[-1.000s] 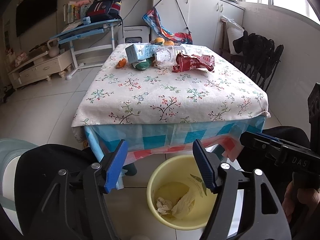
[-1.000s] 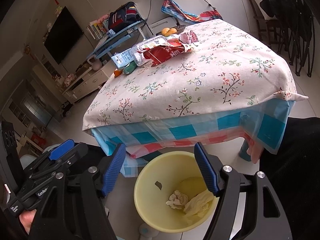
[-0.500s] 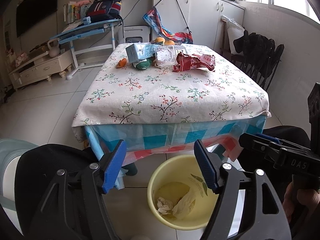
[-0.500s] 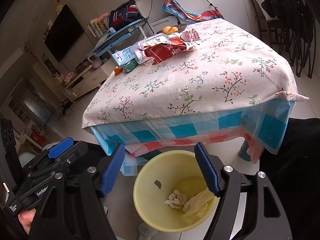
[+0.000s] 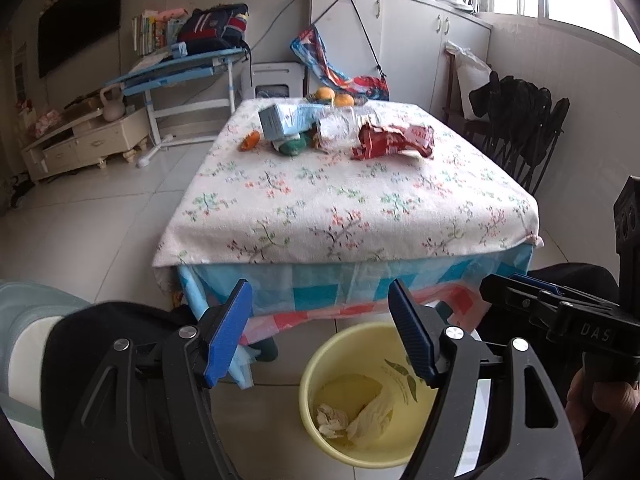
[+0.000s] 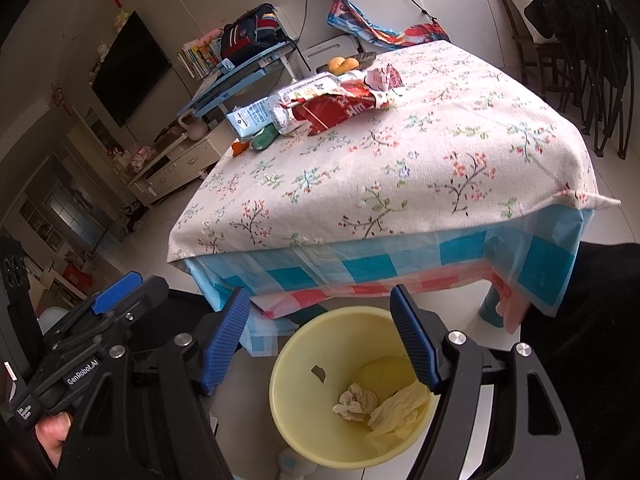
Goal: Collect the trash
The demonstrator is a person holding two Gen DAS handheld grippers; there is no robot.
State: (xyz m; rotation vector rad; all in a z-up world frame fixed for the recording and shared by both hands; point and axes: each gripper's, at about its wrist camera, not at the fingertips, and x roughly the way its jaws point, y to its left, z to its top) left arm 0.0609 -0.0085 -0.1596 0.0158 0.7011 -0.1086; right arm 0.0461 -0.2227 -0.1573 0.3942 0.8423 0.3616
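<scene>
Both left tongs [image 5: 320, 332] and right tongs [image 6: 318, 338] gape wide with nothing between them, hovering over a yellow bin [image 6: 288, 412] holding crumpled tissue [image 6: 356, 400]. Beyond, on the worktop [image 5: 360, 208], trash clusters at the far end: red wrapper [image 5: 394, 142], blue carton [image 5: 280, 120], clear plastic bottle [image 5: 336, 130].

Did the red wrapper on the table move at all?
No. The red wrapper lies in the same place beside the clear bottle on the flowered tablecloth.
</scene>
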